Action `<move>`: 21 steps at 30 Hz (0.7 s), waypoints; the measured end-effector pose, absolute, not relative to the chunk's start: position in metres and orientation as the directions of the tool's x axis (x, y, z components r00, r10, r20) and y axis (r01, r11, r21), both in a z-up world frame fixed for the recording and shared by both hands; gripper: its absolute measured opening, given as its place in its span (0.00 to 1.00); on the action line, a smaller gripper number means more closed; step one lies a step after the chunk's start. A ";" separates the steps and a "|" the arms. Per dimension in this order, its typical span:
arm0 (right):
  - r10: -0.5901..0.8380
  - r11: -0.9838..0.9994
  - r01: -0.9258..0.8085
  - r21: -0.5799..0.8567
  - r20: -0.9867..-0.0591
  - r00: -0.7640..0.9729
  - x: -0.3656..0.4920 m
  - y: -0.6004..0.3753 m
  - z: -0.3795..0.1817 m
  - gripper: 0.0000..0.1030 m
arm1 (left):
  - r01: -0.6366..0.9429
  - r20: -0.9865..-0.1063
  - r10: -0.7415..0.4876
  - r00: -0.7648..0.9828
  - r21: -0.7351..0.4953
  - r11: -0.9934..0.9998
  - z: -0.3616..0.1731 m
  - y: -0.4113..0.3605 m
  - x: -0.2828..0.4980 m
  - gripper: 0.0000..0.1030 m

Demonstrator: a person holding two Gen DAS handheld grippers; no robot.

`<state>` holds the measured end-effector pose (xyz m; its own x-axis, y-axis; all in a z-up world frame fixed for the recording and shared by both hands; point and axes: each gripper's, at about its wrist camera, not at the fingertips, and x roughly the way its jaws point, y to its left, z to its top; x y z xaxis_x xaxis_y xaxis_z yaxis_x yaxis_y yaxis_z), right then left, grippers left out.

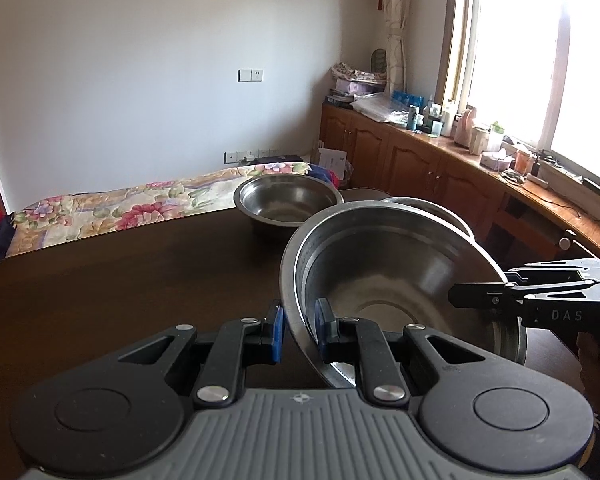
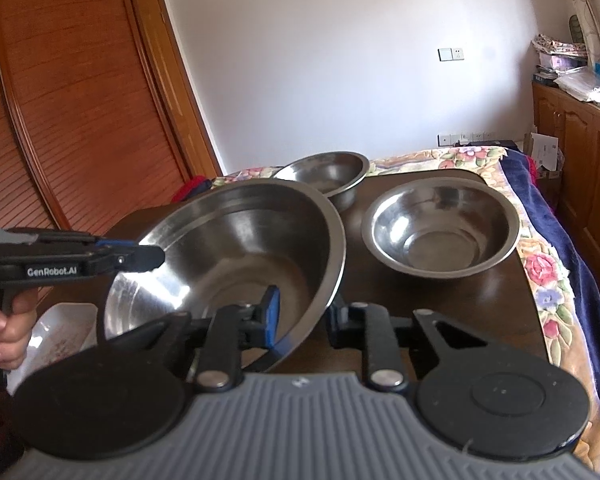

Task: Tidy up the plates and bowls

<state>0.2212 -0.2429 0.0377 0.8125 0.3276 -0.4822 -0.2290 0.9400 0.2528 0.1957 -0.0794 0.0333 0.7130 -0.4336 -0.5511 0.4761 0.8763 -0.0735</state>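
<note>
**Steel bowl pinched from both sides above the dark table**

Steel is what fills both of my wrist views: a large bowl, tilted, its rim caught on two sides. My left gripper has its blue pads closed on the near rim, one pad outside the wall and one inside. Seen from the right wrist, that same left gripper comes in from the left edge and bites the rim there, with a person's hand wrapped round its handle.

My right gripper pinches the opposite rim of the large bowl: the blue-padded finger sits inside the bowl, the other finger outside under the rim. From the left wrist I see the right gripper reaching in from the right, its tips clamped on the far rim.

The bowl leans over the dark wooden table. Beyond it two smaller steel bowls stand upright on the tabletop: one to the right, one at the far edge, part hidden behind the big bowl's rim. A white dish lies low at the left, under the tilted bowl. Behind the table runs a bed with a floral cover.
</note>
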 end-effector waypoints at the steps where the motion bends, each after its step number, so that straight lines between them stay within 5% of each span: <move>1: 0.326 0.941 -0.229 0.250 -0.481 0.814 0.219 -0.242 0.038 0.25 | 0.477 -0.550 -0.435 0.713 -0.075 0.876 0.033 -0.079 0.194 0.43; 21: 0.331 0.942 -0.252 0.222 -0.487 0.808 0.194 -0.233 0.036 0.25 | 0.476 -0.558 -0.455 0.694 -0.119 0.871 0.010 -0.062 0.166 0.44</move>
